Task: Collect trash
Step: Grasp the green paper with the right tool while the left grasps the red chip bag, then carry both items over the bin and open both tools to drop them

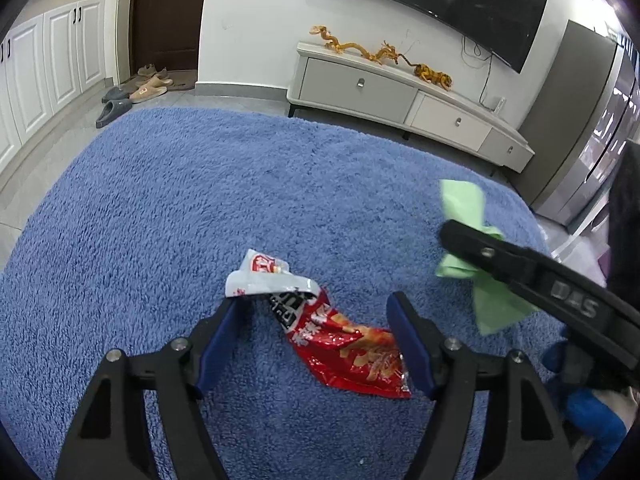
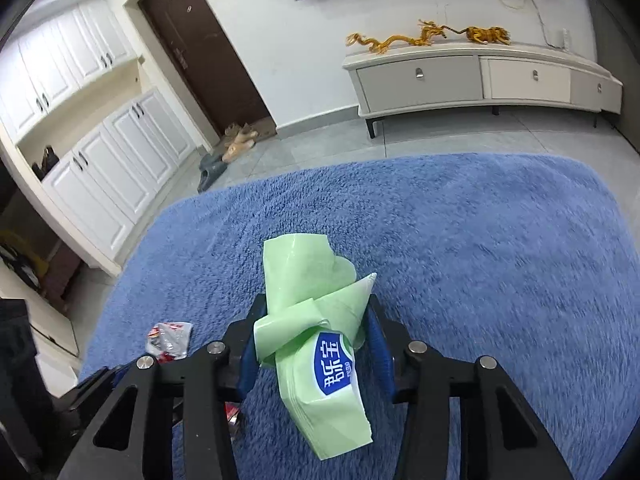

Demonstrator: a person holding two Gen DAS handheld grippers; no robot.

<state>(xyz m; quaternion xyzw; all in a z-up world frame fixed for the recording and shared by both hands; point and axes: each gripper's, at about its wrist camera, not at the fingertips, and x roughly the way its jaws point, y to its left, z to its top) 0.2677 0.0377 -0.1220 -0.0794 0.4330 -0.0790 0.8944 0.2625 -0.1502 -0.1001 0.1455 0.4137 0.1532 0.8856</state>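
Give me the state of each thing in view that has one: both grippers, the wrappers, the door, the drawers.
Left gripper: open, fingers straddling the red wrapper.
Red and silver crumpled snack wrapper: lying on the blue shaggy rug, not gripped.
Right gripper: shut on the green bag.
Light green folded plastic bag: clamped, lifted off the rug.
Dark brown door: closed.
White TV cabinet drawers: closed.

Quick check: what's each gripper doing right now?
Left gripper: open, straddling the red snack wrapper on the rug.
Right gripper: shut on the green bag.
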